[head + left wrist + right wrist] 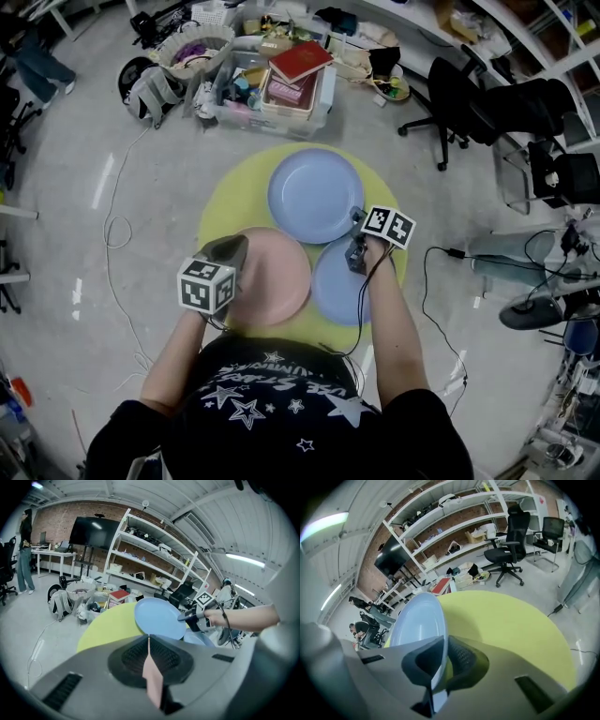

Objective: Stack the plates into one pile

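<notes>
The left gripper [234, 251] is clamping the near left rim of the pink plate [277, 277]. In the left gripper view its fingers [131, 656] are pressing together on the thin pink edge, and the rest of the plate is spreading out ahead of them and to their right on the yellow-green bench [225, 211].

The right gripper [357, 246] is pinching the rim of the large blue plate [314, 195]. Its fingers [461, 660] are standing nearly closed with only the pale blue edge between them, and the plate is stretching forward and left of the tips, seemingly tipped up at the gripped side.

The small blue plate [339, 286] is lying just beneath and behind those fingers, beside the pink one.

Beyond the bench, ahead of both pairs of fingers, a clear crate with red books [295, 80] is sitting on the floor, and a black office chair [459, 94] is standing off to the right.
</notes>
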`<move>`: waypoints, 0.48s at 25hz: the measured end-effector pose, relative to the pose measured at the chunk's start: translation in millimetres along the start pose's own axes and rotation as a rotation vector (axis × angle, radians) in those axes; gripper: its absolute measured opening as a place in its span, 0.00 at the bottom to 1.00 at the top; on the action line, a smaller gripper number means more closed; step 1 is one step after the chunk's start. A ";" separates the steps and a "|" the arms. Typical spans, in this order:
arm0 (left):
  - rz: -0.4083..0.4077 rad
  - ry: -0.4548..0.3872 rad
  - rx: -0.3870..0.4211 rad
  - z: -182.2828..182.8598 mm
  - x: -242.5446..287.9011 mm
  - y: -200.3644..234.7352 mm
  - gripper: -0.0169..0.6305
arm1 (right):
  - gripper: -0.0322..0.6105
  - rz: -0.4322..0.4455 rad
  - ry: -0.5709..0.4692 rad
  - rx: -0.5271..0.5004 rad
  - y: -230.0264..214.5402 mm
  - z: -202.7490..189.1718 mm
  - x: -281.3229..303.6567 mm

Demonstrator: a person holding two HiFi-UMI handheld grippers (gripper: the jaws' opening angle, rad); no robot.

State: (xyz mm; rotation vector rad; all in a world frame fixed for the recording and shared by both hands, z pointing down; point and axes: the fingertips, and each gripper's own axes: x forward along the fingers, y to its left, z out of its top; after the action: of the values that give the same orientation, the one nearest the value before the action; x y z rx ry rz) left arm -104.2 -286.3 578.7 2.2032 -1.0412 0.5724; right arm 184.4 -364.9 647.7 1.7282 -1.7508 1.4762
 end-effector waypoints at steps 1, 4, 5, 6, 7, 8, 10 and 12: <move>-0.001 0.000 0.000 -0.9 -0.3 -0.9 0.06 | 0.09 0.001 -0.013 -0.003 0.0 0.6 -2.3; -0.003 -0.001 0.000 -0.8 -2.1 -2.4 0.06 | 0.09 -0.001 -0.049 -0.008 1.3 3.3 -9.0; -0.003 -0.002 0.000 -0.6 -2.9 -2.4 0.06 | 0.09 -0.003 -0.059 -0.008 1.8 3.9 -10.8; -0.002 -0.003 0.000 -0.7 -3.7 -2.6 0.06 | 0.09 -0.004 -0.068 -0.005 1.9 3.8 -12.4; -0.002 -0.004 0.000 -1.3 -4.4 -3.1 0.06 | 0.09 -0.003 -0.075 0.000 1.4 3.2 -13.8; 0.000 -0.006 -0.001 -2.2 -5.1 -3.8 0.06 | 0.09 -0.002 -0.082 0.006 0.7 2.5 -15.2; 0.004 -0.009 -0.001 -4.5 -7.3 -4.9 0.06 | 0.09 0.000 -0.096 0.012 0.0 2.0 -18.6; 0.009 -0.012 -0.001 -5.8 -10.2 -5.8 0.06 | 0.09 -0.001 -0.112 0.006 0.7 3.9 -22.8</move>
State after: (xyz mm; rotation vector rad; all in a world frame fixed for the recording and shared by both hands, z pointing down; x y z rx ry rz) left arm -106.4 -274.0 574.5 2.2048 -1.0575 0.5633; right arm 191.2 -354.8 628.0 1.8482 -1.8011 1.4103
